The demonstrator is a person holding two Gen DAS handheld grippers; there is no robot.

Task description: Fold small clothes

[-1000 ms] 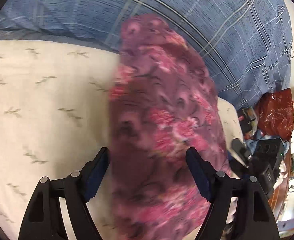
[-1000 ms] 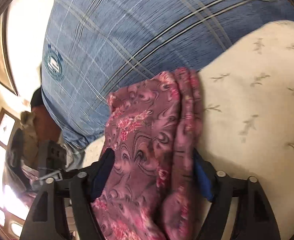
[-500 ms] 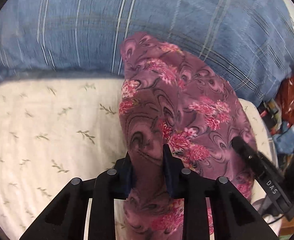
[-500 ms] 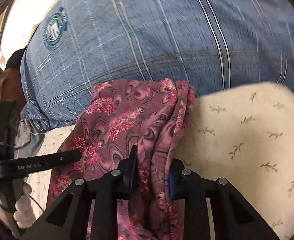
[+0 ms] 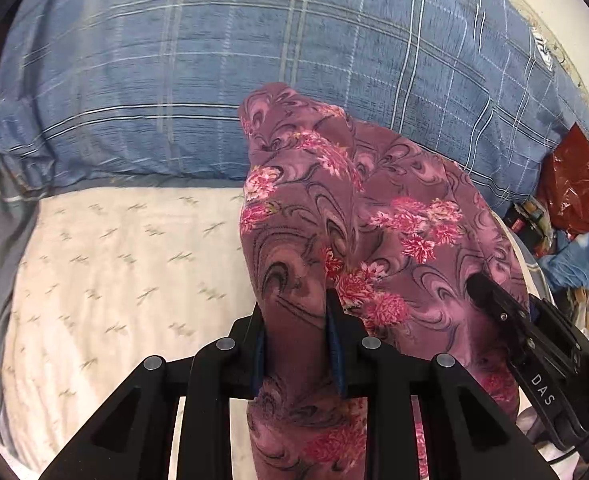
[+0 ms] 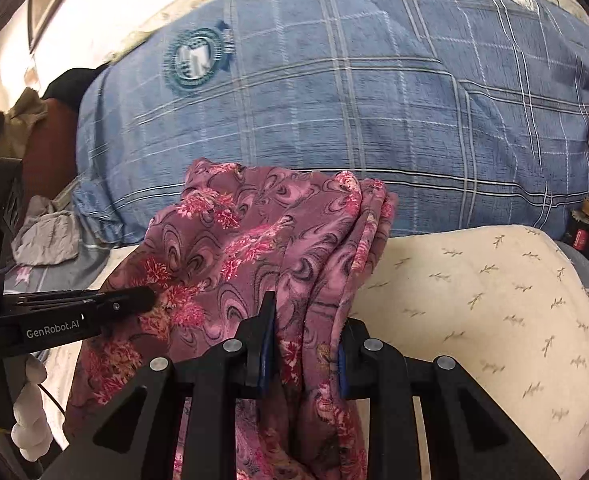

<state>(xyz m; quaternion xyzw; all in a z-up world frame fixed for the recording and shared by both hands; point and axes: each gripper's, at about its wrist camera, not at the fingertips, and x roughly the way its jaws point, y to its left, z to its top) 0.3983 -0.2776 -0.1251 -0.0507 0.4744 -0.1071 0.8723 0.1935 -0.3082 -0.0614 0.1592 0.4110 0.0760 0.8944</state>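
Note:
A purple garment with pink flowers (image 5: 374, 216) hangs bunched between both grippers above a cream bed sheet (image 5: 126, 248). My left gripper (image 5: 296, 320) is shut on its left edge. My right gripper (image 6: 304, 320) is shut on its folded right edge; the garment (image 6: 254, 248) drapes down past the fingers. The right gripper shows in the left wrist view (image 5: 510, 320) at the cloth's right side, and the left gripper shows in the right wrist view (image 6: 134, 300) at its left side. The cloth's lower part is hidden behind the fingers.
A large blue plaid pillow (image 5: 254, 72) lies behind the garment, also in the right wrist view (image 6: 354, 100). A red plastic bag (image 5: 574, 184) and clutter sit at the right of the bed. Grey cloth (image 6: 46, 236) lies at the left.
Both grippers were open around the garment a second ago; they have shut on it and lifted back, so more of the pillow and sheet shows.

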